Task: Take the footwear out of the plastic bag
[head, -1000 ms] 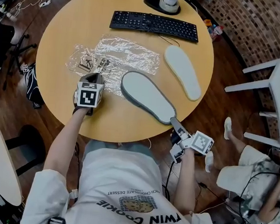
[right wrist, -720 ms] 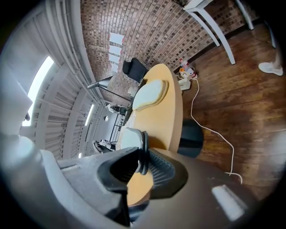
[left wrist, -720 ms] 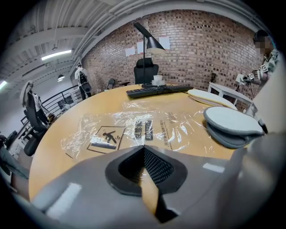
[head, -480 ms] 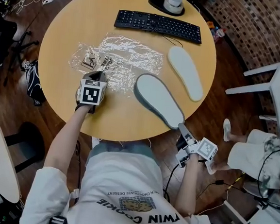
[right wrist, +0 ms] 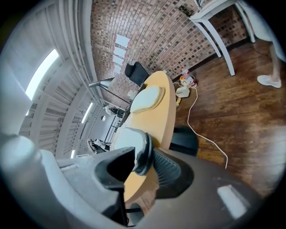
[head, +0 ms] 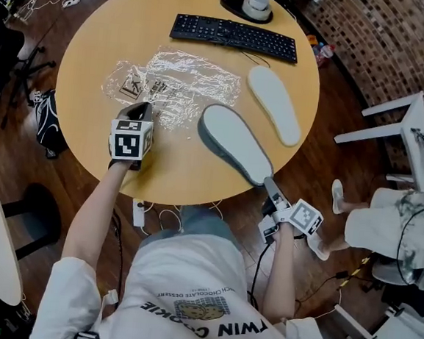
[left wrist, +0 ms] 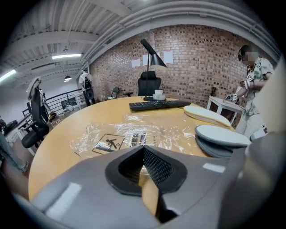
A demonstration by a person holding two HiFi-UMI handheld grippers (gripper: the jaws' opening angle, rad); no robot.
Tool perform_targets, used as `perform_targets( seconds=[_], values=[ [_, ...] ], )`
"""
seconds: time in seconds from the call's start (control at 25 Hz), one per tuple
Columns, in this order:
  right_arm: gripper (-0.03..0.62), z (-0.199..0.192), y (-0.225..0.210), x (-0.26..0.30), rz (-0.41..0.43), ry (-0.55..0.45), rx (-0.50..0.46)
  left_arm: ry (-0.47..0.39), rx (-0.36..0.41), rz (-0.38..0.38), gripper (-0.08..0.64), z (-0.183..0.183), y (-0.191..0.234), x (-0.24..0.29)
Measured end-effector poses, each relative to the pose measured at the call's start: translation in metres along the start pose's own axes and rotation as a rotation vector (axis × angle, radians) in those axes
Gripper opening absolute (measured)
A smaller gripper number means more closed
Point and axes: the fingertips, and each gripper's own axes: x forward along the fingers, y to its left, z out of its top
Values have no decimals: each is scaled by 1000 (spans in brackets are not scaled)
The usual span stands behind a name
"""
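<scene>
A grey-rimmed slipper (head: 233, 141) lies on the round wooden table (head: 167, 172), its heel over the near edge. My right gripper (head: 267, 185) has that heel between its jaws, which have just been opening. In the right gripper view the slipper (right wrist: 129, 138) leans on one pad and stands apart from the other. A cream slipper (head: 274, 104) lies to the right of the grey one. The clear plastic bag (head: 178, 88) lies flat and empty. My left gripper (head: 138, 108) hovers at the bag's near edge, shut, with nothing seen in it.
A black keyboard (head: 233, 35) and a lamp base (head: 254, 5) sit at the table's far side. A white side table (head: 415, 124) and a seated person (head: 391, 225) are to the right. Cables (head: 160, 216) lie on the floor under the near edge.
The grey slipper slid right, towards the table's near edge, drawn by my right gripper, whose jaws have since widened. My left gripper has risen a little off the bag.
</scene>
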Motion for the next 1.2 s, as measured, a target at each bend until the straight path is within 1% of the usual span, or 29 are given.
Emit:
perform_targets(
  seconds=[0.08, 0.2, 0.4, 0.48, 0.64, 0.8, 0.92, 1.04, 1.2],
  values=[
    [155, 2, 2, 2, 31, 5, -39, -35, -31, -25, 8, 4, -15, -17],
    [189, 5, 6, 9, 49, 1, -98, -92, -50, -54, 8, 11, -34, -48],
    [195, -5, 16, -14, 80, -19, -156, -173, -63, -91, 8, -1, -73, -115],
    [195, -16, 25, -30, 90, -22, -199, -197, -69, -103, 7, -11, -91, -140],
    [195, -42, 51, -55, 125, -6, -327, -243, -100, -124, 8, -32, -123, -185],
    [195, -75, 87, -82, 158, 18, -470, -252, -117, -146, 8, -52, -156, -221],
    [195, -95, 111, -98, 178, 33, -577, -265, -125, -154, 8, -60, -181, -242],
    [192, -116, 124, -113, 185, 46, -674, -273, -131, -161, 8, -68, -207, -261],
    [179, -135, 136, -133, 203, 62, -805, -286, -145, -149, 8, -75, -238, -282]
  ],
)
